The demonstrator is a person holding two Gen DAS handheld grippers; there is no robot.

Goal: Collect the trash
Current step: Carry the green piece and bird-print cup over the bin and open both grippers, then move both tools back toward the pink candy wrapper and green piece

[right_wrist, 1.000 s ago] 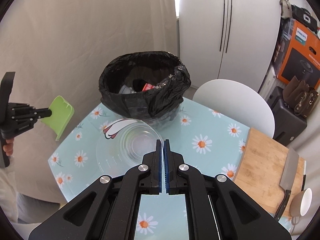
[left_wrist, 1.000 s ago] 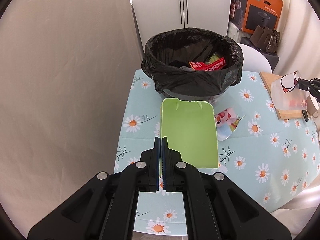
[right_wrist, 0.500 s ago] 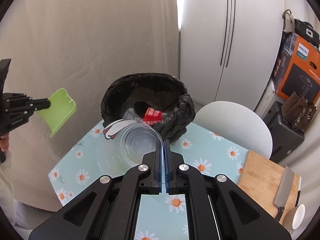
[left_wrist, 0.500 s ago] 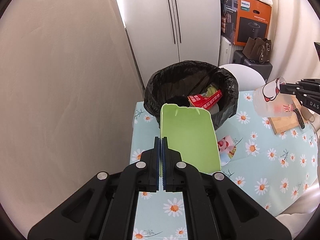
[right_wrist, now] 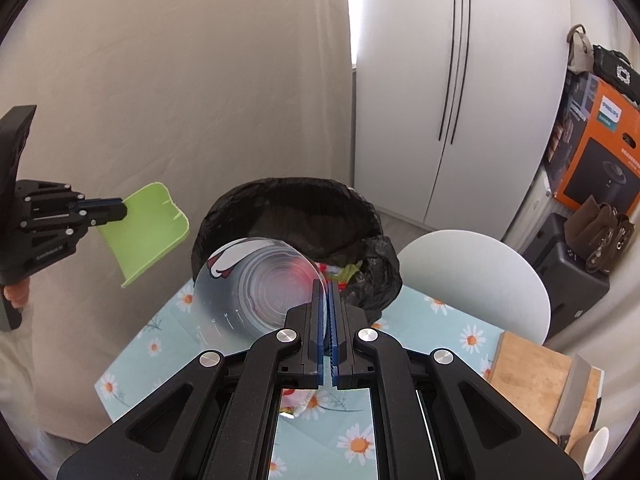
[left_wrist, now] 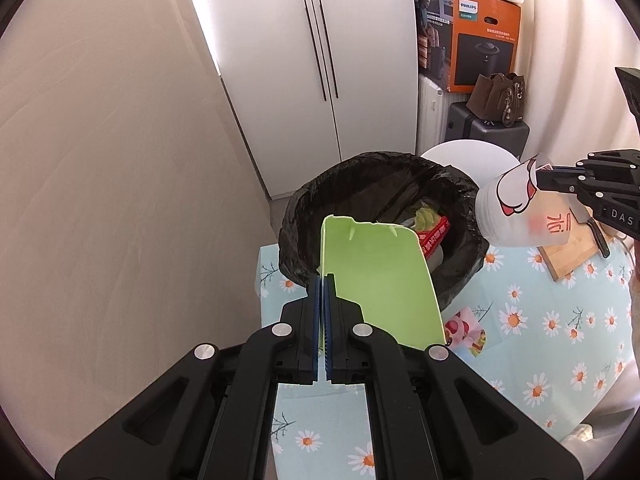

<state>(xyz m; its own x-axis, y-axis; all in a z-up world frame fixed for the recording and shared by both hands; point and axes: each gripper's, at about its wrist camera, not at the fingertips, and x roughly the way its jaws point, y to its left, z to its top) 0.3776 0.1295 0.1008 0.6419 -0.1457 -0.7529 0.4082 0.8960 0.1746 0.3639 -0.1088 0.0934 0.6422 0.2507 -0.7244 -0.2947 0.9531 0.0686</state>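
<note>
Grip: our left hand-held gripper (left_wrist: pixel 323 300) pinches a flat green plastic scoop (left_wrist: pixel 380 280) by its edge | right hand-held gripper (right_wrist: pixel 327 300) pinches a clear plastic cup (right_wrist: pixel 256 284) by its rim | both raised near the black-lined trash bin (left_wrist: pixel 380 208) on the table (left_wrist: pixel 540 340), likely for tipping in.

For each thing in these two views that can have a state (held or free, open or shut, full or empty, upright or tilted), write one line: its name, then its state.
Left gripper: shut on the green tray's edge.
Green tray: held in the air, empty.
Right gripper: shut on the plastic cup's rim.
Plastic cup: held in the air, tipped sideways, empty.
Trash bin: open, black-lined, with wrappers inside.
Cupboard: doors shut.
Knife: lying flat on the cutting board.
</note>
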